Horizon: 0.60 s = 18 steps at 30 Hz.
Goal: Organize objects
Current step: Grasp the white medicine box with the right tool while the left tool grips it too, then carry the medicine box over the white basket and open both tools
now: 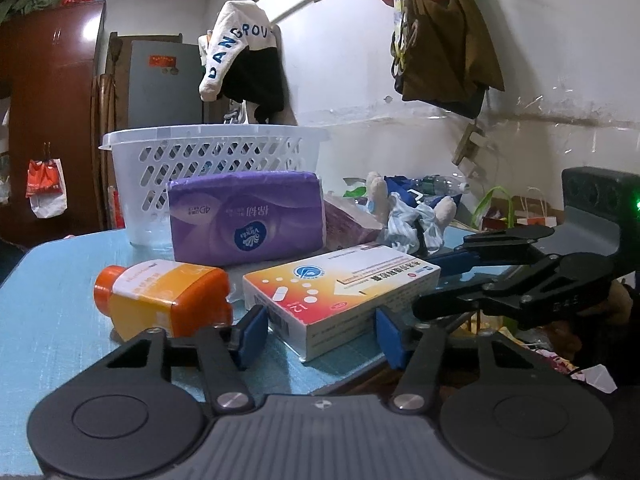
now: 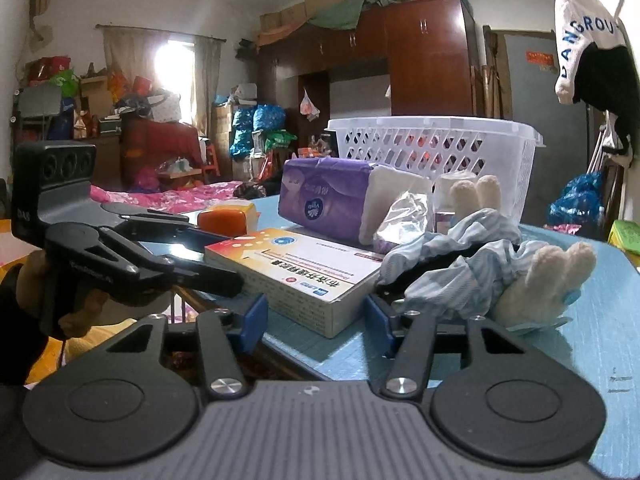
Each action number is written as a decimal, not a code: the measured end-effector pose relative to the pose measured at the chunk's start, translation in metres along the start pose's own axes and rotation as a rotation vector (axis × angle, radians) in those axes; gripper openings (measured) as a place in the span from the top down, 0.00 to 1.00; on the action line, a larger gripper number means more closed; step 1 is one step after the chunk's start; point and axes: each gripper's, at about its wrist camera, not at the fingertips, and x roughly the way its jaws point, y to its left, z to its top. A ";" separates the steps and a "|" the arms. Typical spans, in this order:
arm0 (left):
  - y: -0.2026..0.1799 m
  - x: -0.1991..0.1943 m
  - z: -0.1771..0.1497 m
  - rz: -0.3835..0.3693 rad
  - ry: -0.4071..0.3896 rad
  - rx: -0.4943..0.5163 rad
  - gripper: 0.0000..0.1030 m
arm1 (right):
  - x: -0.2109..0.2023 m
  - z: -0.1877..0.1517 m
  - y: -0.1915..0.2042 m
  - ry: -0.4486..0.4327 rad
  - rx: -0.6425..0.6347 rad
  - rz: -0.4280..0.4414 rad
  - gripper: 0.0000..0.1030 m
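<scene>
The left gripper (image 1: 316, 330) points forward, low and level, its blue-padded jaws spread apart. The right gripper (image 2: 316, 322) does likewise, jaws parted. Each shows in the other's view, coming in from the near side.

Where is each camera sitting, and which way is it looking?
Left wrist: sits on the left gripper, low at the table edge, facing the medicine box, orange bottle and white basket; the right gripper shows at its right.
Right wrist: sits on the right gripper, facing the same box and the striped cloth; the left gripper shows at its left.
Shared: box, purple tissue pack, basket.
</scene>
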 end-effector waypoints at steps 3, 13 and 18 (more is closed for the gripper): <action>0.000 -0.004 -0.001 -0.013 -0.013 0.001 0.45 | -0.003 -0.001 -0.002 -0.023 0.001 0.010 0.51; -0.005 -0.023 0.004 -0.034 -0.081 0.040 0.52 | -0.017 0.009 0.008 -0.083 -0.080 -0.015 0.51; -0.009 -0.031 0.010 -0.040 -0.120 0.048 0.54 | -0.022 0.019 0.003 -0.101 -0.075 -0.008 0.52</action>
